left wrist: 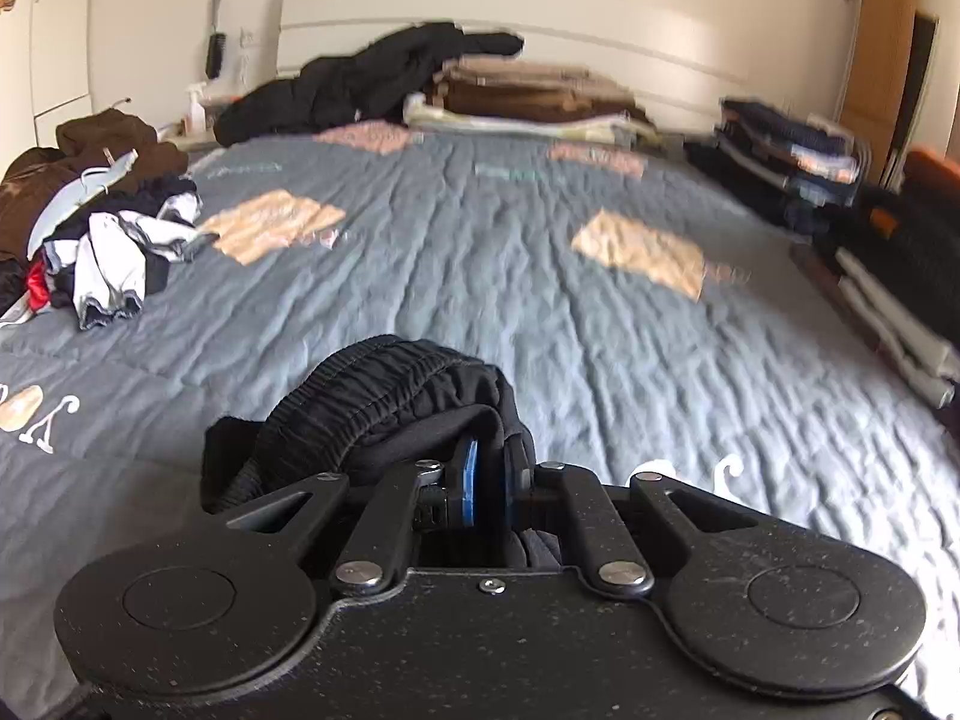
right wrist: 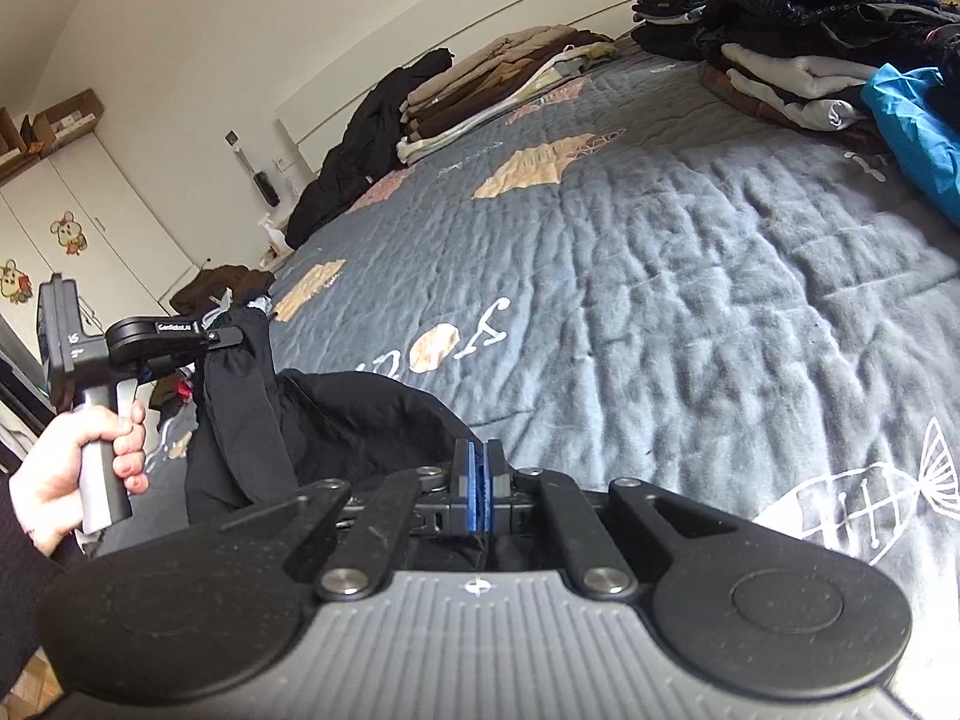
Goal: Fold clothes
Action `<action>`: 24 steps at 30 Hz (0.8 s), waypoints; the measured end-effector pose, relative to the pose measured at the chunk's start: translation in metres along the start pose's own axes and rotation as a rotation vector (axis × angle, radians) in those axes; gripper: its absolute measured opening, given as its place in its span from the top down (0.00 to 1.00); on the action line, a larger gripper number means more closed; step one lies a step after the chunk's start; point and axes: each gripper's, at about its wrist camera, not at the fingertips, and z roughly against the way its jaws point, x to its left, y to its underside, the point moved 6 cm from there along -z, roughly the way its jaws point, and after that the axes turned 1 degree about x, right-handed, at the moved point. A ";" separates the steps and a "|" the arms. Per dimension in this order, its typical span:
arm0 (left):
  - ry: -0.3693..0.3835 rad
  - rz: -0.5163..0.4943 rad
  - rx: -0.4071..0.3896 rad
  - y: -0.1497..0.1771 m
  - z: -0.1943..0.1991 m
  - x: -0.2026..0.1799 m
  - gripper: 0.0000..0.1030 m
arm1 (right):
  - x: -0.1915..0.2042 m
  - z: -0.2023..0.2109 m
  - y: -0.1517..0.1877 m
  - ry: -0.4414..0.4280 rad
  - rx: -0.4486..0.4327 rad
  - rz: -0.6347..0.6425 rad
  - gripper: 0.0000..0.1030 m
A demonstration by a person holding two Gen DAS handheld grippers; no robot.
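Now both claws grip the same black garment above the near edge of the bed: the left claw has its blue-padded fingers pinched on a bunched stretch of the elastic waistband, which humps up over the fingertips, and the right claw has its pads pressed together on a smoother fold of the black cloth. Seen from the right wrist, the left claw is held up at the left with fabric hanging from it in a strip, and the person's left hand wraps its grey handle. Between the two claws the cloth sags in a dark heap just at the near edge of the bed. A grey quilt with tan patches and white fish drawings covers the bed. At its left edge lies a loose pile of unfolded clothes, brown, white and black. Along the head of the bed lie a black jacket and a stack of folded brown and beige items. Along the right edge stand folded dark stacks, with a bright blue piece beside them nearer the foot
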 end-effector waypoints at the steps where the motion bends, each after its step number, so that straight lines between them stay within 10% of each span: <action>1: -0.001 -0.012 0.014 0.003 -0.003 0.000 0.90 | 0.001 -0.005 0.002 -0.003 0.015 0.021 0.95; 6: 0.005 -0.051 0.073 0.014 -0.010 0.000 0.86 | 0.009 -0.032 0.014 -0.026 0.082 0.095 0.67; 10: 0.048 -0.029 0.018 0.007 0.032 -0.002 0.43 | 0.018 -0.050 0.024 -0.049 0.107 0.134 0.57; 17: 0.139 0.012 -0.106 0.037 0.121 0.003 0.35 | 0.021 -0.061 0.026 -0.029 0.075 0.201 0.55; 24: 0.189 0.165 -0.113 0.079 0.123 0.024 0.33 | 0.038 -0.079 0.032 -0.012 0.100 0.313 0.55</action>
